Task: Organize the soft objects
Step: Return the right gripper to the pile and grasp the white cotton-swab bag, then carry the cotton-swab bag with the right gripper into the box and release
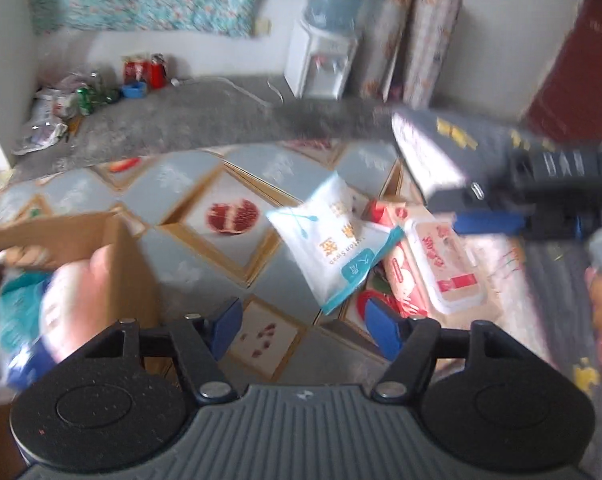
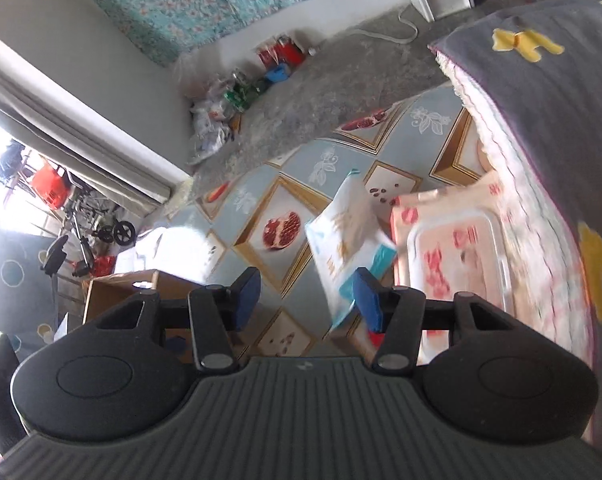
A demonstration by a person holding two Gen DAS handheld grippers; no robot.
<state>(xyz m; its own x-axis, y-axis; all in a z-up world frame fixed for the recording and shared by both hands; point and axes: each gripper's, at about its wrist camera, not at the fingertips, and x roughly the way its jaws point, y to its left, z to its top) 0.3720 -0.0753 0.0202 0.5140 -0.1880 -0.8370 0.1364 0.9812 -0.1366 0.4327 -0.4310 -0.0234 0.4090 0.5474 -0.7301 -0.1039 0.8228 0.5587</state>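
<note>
Left gripper (image 1: 303, 330) and right gripper (image 2: 309, 298): jaws parted, grasping nothing. Swab pack (image 1: 333, 236) on counter (image 1: 229, 248), at one o'clock beyond left jaws. Wipes (image 1: 433, 264) just right.

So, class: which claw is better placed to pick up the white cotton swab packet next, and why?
Probably the right claw: open and empty, one finger already beside the cotton swab packet. The left claw, also open, sits farther back over bare tablecloth.

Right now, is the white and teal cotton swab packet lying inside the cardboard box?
No, the cotton swab packet lies on the patterned tablecloth beside the pink wipes pack, apart from the cardboard box.
</note>
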